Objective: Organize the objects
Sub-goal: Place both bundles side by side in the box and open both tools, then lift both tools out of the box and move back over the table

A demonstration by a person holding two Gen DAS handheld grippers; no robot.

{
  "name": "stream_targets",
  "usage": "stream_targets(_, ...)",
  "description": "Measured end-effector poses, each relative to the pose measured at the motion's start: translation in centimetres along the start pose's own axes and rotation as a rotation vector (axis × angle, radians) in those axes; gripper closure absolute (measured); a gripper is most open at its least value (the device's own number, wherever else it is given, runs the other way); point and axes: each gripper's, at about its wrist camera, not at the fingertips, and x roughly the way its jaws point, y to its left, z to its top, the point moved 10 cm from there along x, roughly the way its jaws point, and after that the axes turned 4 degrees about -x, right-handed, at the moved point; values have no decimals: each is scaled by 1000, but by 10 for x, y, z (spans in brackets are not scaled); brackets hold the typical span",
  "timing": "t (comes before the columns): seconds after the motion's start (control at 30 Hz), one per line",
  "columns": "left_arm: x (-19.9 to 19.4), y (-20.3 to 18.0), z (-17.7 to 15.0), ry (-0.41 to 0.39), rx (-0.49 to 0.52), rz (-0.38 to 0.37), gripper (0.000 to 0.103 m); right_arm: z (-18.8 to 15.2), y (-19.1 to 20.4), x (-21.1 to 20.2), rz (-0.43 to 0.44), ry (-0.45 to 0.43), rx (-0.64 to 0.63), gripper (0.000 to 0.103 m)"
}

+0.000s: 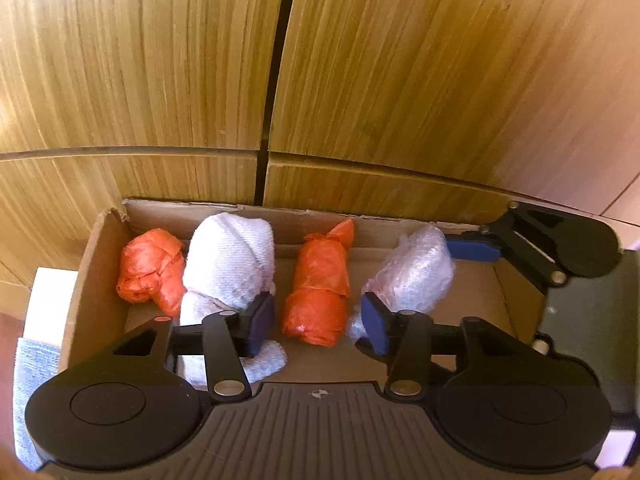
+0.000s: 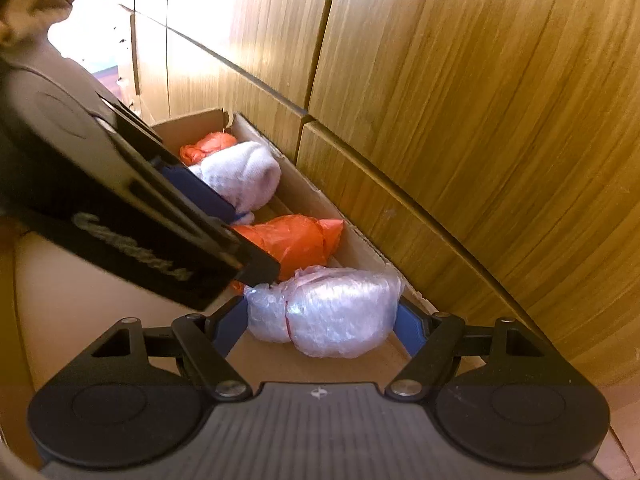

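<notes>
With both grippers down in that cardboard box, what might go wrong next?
1. The right gripper is clamped on the bubble-wrap bundle; the slippery wrap may slide out.
2. The left gripper stands open around the orange bundle; pulling back could drag it or the white towel roll.
3. The grippers sit close together and may collide.

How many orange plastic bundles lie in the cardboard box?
2: one orange bundle at the box's left end beside the white cloth roll; another between that roll and the clear bubble-wrap bundle. Others may be hidden.
</notes>
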Motion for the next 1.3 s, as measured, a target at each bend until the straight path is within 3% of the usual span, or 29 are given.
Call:
stream_targets(0.17, -19, -3, -8, -24, -11, -58, 18, 2, 8, -11, 14, -2, -14, 29)
stream_targets(0.27, -22, -11, -15, -28, 7, -129, 18, -1, 11, -18, 13, -2, -11, 29)
stream_targets(0.4, -25, -31, 0, -40, -24, -180, 19, -1, 9, -17, 13, -1, -14, 28)
stream_targets(0.53, -38, -34, 16, -79, -43, -187, 20, 3, 4, -11, 20, -10, 16, 28)
stream_targets(0.8, -87, -16, 14, -139, -59, -225, 19, 1, 6, -17, 23, 22, -3, 24)
stream_targets(1.03, -130, 8, 4, -223, 74, -133, 17, -1, 3, -35, 7, 23, -1, 12)
stream_targets(1.3, -153, 57, -26, -241, 103, -20, 17, 14, 12, -80, -52, -24, 25, 10)
